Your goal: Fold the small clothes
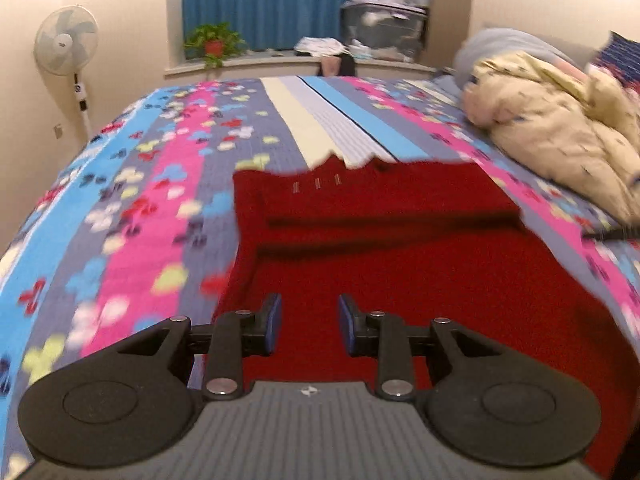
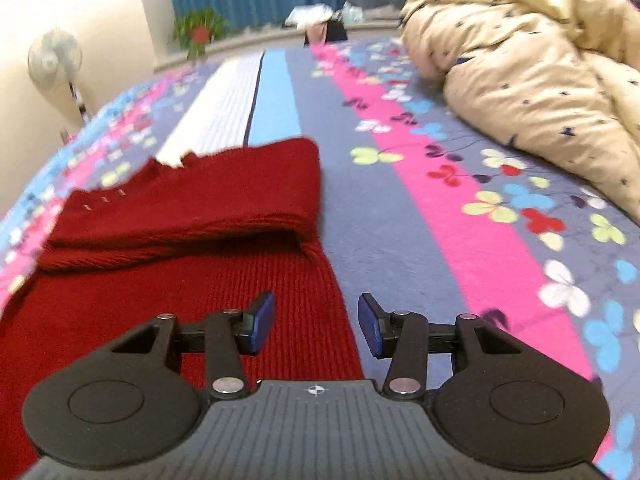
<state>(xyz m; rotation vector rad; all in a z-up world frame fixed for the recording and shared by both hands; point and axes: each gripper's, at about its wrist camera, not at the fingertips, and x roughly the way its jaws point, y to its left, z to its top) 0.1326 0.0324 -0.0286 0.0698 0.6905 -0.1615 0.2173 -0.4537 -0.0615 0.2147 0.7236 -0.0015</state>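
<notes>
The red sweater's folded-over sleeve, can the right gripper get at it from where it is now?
Probably yes. The right gripper is open and empty above the red sweater, and the folded sleeve lies just ahead with nothing between.

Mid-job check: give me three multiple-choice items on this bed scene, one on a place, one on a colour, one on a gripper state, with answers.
1. Where does the cream quilt lie relative to the sweater in the right wrist view?
A. To its right, apart from it
B. On top of it
C. Under it

2. What colour is the sweater?
A. Navy
B. Dark red
C. White

3. How do the left gripper and right gripper stand?
A. Both clamped on the sweater
B. One holds the quilt
C. Both open, nothing between the pads

Answers:
1 A: a stretch of the striped bedspread separates them.
2 B: the knit is deep red in both views.
3 C: a clear gap shows between each pair of blue pads, with no cloth pinched.
</notes>
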